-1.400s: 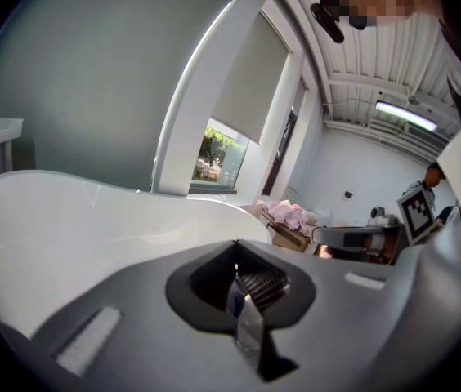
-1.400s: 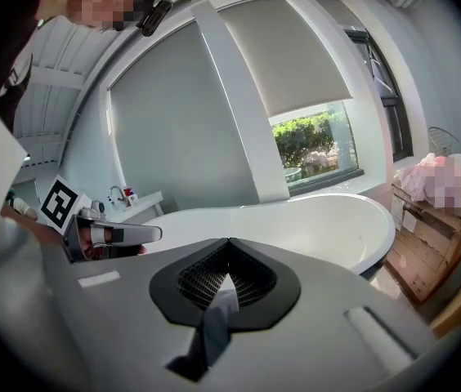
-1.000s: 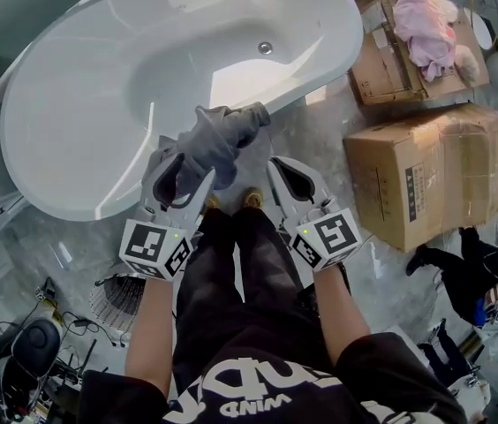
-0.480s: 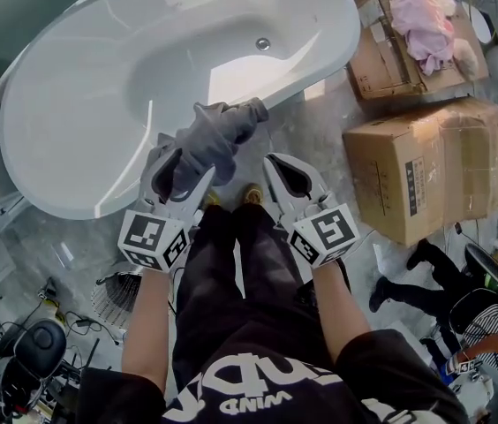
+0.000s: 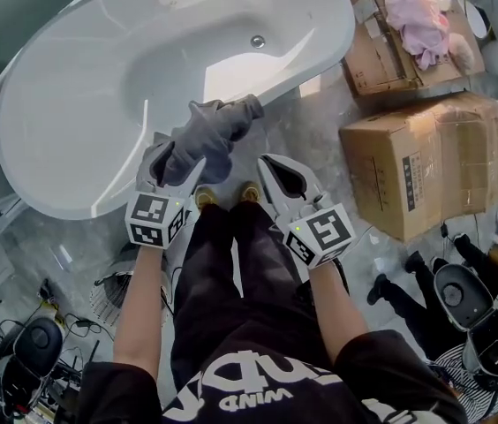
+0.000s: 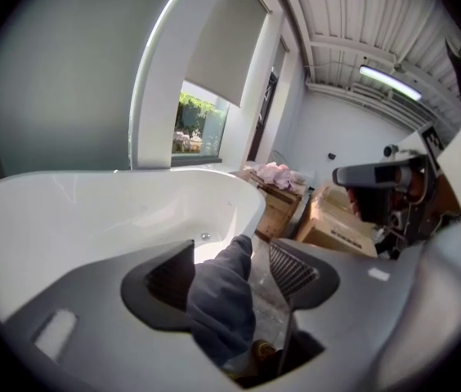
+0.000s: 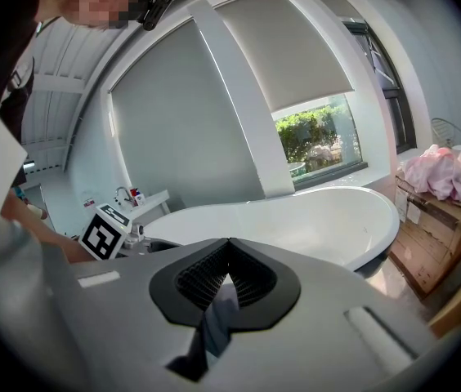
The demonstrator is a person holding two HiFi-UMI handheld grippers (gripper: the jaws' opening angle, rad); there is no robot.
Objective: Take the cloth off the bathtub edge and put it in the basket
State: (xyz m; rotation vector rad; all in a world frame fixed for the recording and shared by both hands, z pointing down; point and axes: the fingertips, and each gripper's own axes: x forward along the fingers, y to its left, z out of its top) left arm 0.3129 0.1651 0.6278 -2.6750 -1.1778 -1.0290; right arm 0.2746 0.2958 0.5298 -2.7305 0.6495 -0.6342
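A grey cloth (image 5: 215, 127) hangs over the near rim of the white bathtub (image 5: 55, 203). My left gripper (image 5: 177, 160) is open around the cloth's lower end. In the left gripper view the cloth (image 6: 222, 300) lies between the jaws against the left one, with a gap to the right one. These jaws have just been opening. My right gripper (image 5: 267, 161) hangs to the right of the cloth, apart from it, and is shut with nothing in it; its tips meet in the right gripper view (image 7: 229, 242). A wire basket (image 5: 113, 297) stands on the floor at the lower left.
Cardboard boxes (image 5: 418, 170) stand to the right, and one at the back holds pink fabric (image 5: 418, 16). Cables and gear (image 5: 19, 352) lie on the floor at the lower left. Another person's legs (image 5: 408, 290) show at the lower right.
My left gripper has sunk a little along the hanging cloth and rolled slightly, and its jaws stand wider. The right gripper has stayed put. People at the lower right have moved.
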